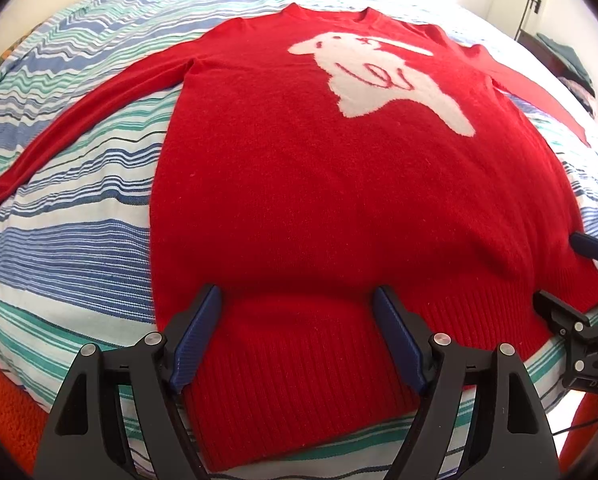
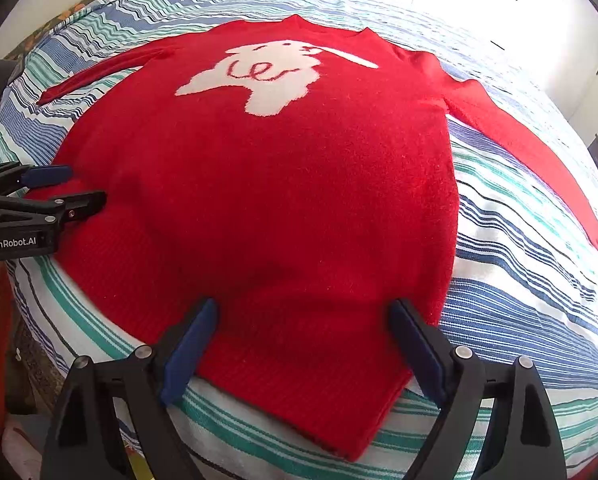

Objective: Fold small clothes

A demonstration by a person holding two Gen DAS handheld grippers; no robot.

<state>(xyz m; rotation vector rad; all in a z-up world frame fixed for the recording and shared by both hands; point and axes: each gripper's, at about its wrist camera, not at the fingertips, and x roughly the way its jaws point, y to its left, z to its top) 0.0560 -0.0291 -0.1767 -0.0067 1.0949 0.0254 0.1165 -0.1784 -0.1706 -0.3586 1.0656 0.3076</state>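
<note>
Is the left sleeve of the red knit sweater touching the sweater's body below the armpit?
Apart. In the left wrist view the left sleeve angles away from the red knit sweater, with a widening wedge of striped bedspread showing between them.

One sweater [image 1: 339, 200], two grippers [image 1: 297, 300] [image 2: 303, 312], one bedspread [image 1: 79, 240]

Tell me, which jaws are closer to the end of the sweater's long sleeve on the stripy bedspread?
Left. The left gripper sits at the hem corner on that sleeve side; the right gripper is at the opposite hem corner.
</note>
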